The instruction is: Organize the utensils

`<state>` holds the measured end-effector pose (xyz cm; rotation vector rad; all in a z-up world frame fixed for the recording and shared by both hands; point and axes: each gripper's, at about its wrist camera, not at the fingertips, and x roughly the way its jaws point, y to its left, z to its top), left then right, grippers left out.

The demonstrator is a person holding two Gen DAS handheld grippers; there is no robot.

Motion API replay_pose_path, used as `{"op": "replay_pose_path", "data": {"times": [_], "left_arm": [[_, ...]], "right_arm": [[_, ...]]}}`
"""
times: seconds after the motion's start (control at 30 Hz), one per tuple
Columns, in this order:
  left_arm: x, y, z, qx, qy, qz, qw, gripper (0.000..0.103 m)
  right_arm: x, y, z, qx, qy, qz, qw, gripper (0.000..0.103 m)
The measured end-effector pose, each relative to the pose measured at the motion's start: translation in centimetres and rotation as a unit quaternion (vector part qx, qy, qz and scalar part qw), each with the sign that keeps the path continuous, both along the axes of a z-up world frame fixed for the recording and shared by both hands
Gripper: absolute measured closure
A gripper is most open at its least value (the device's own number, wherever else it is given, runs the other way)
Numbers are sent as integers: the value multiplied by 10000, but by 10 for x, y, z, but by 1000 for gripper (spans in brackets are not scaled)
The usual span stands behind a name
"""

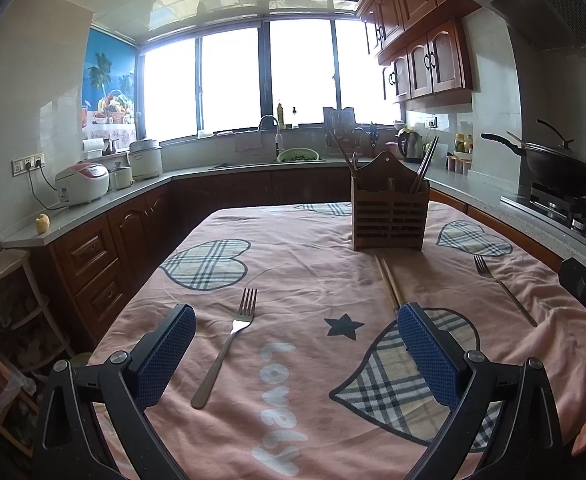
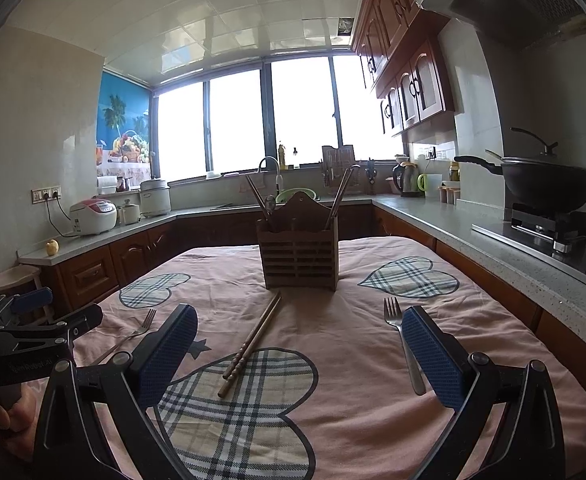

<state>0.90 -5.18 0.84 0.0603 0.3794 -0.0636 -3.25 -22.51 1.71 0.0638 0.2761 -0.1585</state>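
On the table (image 1: 293, 240), two forks (image 1: 229, 344) and chopsticks (image 2: 253, 340) are laid loose before the wooden holder (image 2: 298, 256). Both claws, left (image 1: 296, 336) and right (image 2: 299, 338), are held wide open and empty. The nearest fork is best pinched mid-handle, then dropped tines-up into a holder slot

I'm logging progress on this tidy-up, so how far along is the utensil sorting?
Early on. Done: a few chopsticks and a spoon-like piece already stand in the wooden holder. In hand: nothing; the left gripper and right gripper are both open and empty. Left: the left fork, the chopstick pair and the right fork lie on the tablecloth.
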Motion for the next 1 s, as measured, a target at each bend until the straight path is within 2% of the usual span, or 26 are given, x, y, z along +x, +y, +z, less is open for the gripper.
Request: {"op": "replay_pose_path", "data": {"times": [1.0], "left_arm": [[13,-18,13,-64,95,-122,9999,1]], "right_arm": [[14,-22,3,231,99,-12,9997,0]]}}
